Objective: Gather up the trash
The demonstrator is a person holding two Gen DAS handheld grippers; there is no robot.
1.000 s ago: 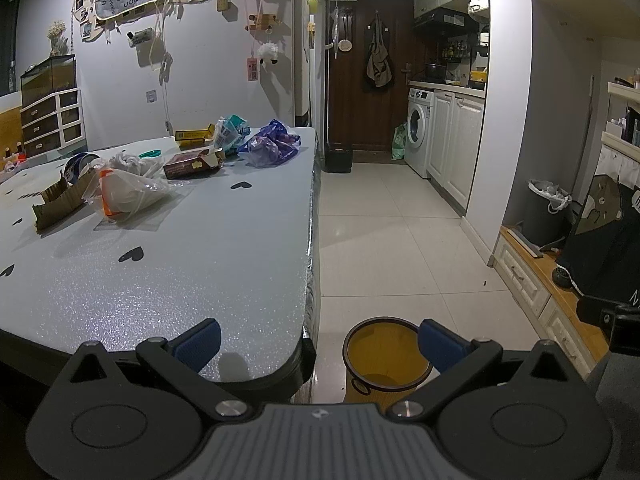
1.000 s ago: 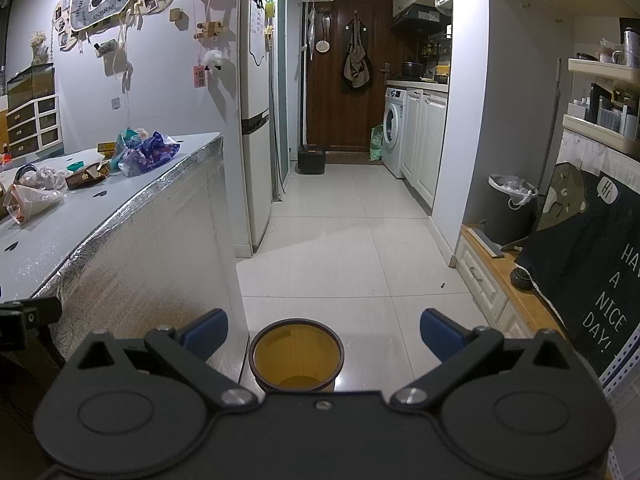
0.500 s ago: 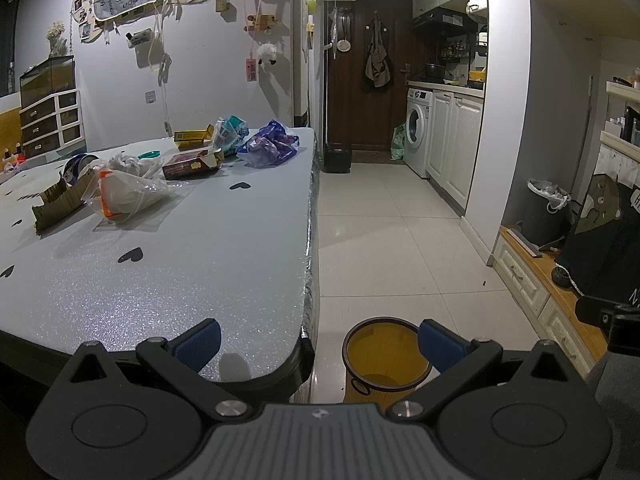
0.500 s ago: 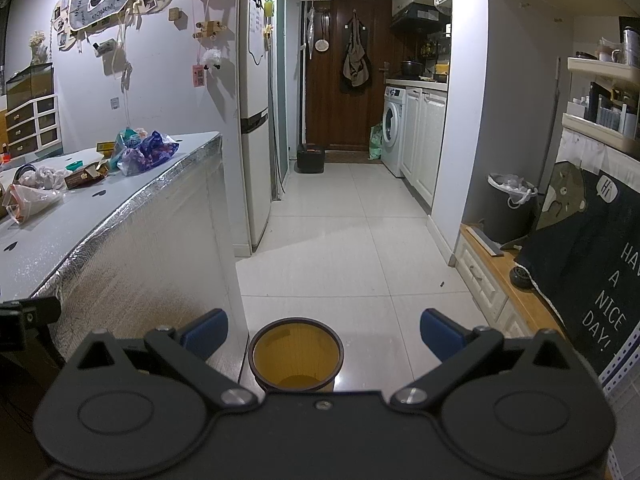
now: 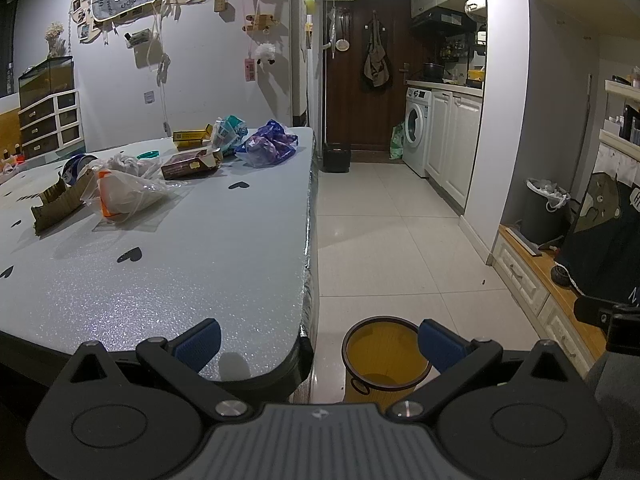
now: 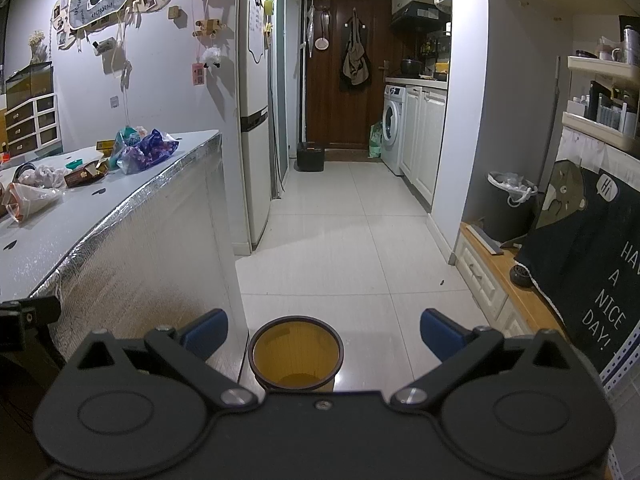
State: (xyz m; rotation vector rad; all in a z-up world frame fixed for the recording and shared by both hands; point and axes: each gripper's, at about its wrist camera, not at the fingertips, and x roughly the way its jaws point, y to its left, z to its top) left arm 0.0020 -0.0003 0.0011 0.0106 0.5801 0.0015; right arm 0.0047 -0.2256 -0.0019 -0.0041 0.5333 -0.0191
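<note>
Plainly, both tongs, left (image 5: 318,338) and right (image 6: 323,330), gape empty beside the bin (image 6: 296,354), while the trash (image 5: 124,196) lies on the table (image 5: 192,280) at ten o'clock, nearer the left, strung toward the far edge.

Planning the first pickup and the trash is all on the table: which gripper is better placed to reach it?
Left, probably. The left gripper is open with one finger already over the table, facing the clear plastic bag. The right gripper, also open, hangs over the floor above the yellow bin.
</note>
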